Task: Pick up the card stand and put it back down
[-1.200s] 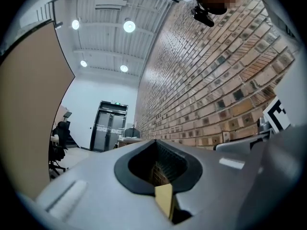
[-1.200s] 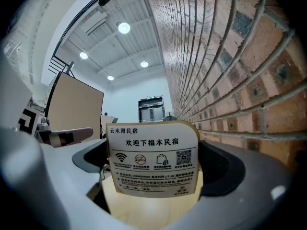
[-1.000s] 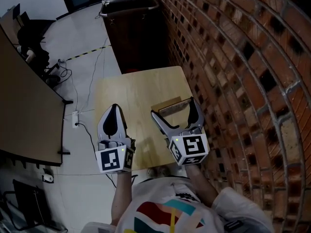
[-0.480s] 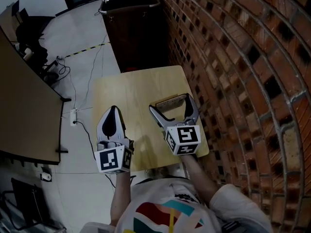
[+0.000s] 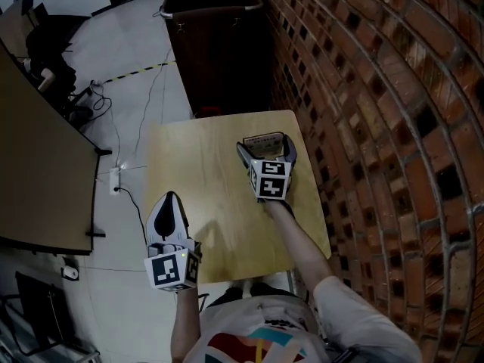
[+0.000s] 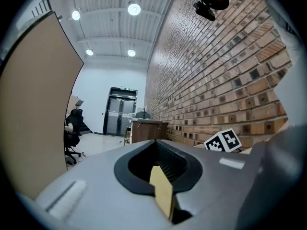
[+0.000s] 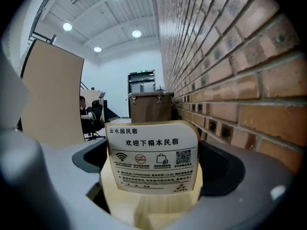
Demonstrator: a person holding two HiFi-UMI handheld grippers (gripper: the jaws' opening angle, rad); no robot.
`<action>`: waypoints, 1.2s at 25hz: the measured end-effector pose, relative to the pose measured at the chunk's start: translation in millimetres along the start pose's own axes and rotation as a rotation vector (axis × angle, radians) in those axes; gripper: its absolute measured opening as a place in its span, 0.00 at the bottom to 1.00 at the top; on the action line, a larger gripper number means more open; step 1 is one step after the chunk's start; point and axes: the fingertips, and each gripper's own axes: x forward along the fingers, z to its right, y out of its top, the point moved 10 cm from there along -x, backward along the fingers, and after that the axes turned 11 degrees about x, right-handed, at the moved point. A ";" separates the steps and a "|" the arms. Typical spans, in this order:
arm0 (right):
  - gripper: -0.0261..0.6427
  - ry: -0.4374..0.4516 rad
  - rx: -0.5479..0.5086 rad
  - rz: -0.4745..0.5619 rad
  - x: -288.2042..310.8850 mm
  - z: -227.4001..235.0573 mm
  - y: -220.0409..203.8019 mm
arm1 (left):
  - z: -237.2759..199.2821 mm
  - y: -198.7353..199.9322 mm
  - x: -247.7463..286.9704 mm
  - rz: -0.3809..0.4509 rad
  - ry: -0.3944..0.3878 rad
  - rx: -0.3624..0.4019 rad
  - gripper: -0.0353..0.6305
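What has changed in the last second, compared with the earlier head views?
The right gripper moved forward over the light wooden table, so the wooden card stand with its printed white card now stands deep between its open jaws, not visibly gripped. The left gripper drew back toward the person; its jaws stayed shut.

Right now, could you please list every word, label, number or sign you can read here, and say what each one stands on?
"云水园民宿": top left of the card in the card stand.
"欢迎下榻本民宿": the card's headline.
Below that are Wi-Fi, no-smoking and bag icons and a QR code. The fine print under them is too small to read.
Green sign over the far door: too small to read.
Marker cube: pattern only, no words.
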 end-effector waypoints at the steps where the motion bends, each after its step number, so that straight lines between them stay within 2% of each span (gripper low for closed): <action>1: 0.90 -0.010 -0.010 -0.026 12.6 1.3 -6.0 | -4.6 -4.8 -0.8 -0.018 0.010 0.002 0.06; 5: 0.90 -0.051 0.020 -0.115 55.6 10.3 -28.0 | -18.7 -19.6 -5.0 -0.081 0.048 0.005 0.06; 12: 0.90 -0.098 0.074 -0.201 97.7 25.4 -40.6 | -31.6 -27.5 -7.5 -0.123 0.071 0.019 0.06; 15: 0.90 -0.085 0.085 -0.204 107.6 26.7 -38.2 | -34.4 -30.8 -8.2 -0.129 0.083 0.010 0.06; 22: 0.90 -0.052 0.022 -0.192 109.9 24.8 -26.0 | -33.4 -25.5 -9.0 -0.108 0.084 0.003 0.06; 30: 0.90 -0.038 0.036 -0.120 71.2 20.0 -13.1 | -25.6 -15.7 -13.2 -0.081 0.064 -0.002 0.06</action>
